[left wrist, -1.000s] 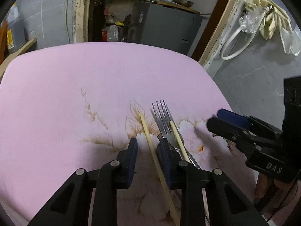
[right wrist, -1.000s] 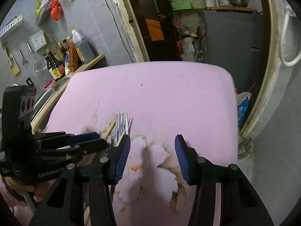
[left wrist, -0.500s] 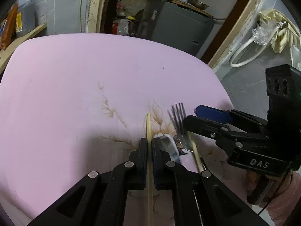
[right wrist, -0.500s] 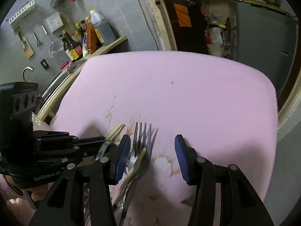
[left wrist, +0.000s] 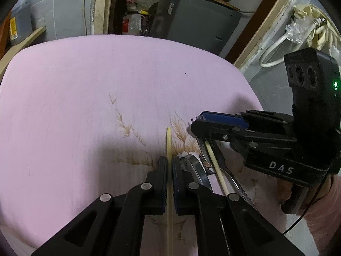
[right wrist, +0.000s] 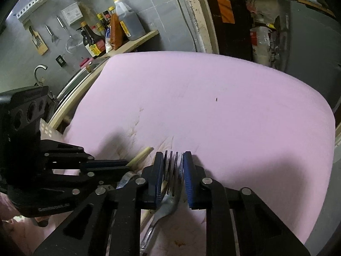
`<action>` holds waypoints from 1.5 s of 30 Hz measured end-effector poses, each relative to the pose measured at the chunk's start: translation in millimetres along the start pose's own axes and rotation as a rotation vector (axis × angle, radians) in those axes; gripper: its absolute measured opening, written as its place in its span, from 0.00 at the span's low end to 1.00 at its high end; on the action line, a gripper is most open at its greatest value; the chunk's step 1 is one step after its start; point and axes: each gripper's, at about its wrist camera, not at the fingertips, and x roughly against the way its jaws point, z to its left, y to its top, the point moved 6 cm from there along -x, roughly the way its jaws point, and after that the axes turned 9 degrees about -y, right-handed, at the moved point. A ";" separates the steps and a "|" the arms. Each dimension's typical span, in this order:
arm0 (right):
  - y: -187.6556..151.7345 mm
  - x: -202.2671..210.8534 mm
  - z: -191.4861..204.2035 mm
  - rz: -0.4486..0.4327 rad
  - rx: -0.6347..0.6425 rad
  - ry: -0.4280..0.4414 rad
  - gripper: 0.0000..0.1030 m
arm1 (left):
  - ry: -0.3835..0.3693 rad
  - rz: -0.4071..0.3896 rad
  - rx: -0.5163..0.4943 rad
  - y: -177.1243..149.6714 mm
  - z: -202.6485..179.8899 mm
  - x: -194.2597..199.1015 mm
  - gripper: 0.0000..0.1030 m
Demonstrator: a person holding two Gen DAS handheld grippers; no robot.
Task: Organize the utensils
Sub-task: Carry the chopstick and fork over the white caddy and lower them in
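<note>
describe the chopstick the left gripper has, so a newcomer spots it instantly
On the pink floral cloth, find the left gripper. The pale chopstick is clamped between its fingers, its tip pointing away; its twin, the second chopstick, lies loose to the right beside a fork.

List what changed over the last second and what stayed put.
The left gripper closed on one chopstick and holds it. The right gripper moved left over the fork and narrowed its jaws around the tines; whether it grips them is unclear. The second chopstick, the spoon and the pink floral cloth stayed as they were.
</note>
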 end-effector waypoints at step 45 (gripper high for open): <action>3.4 282.1 144.9 -0.596 -0.166 -0.485 0.02 | -0.149 -0.538 -0.011 -9.1 11.8 265.3 0.05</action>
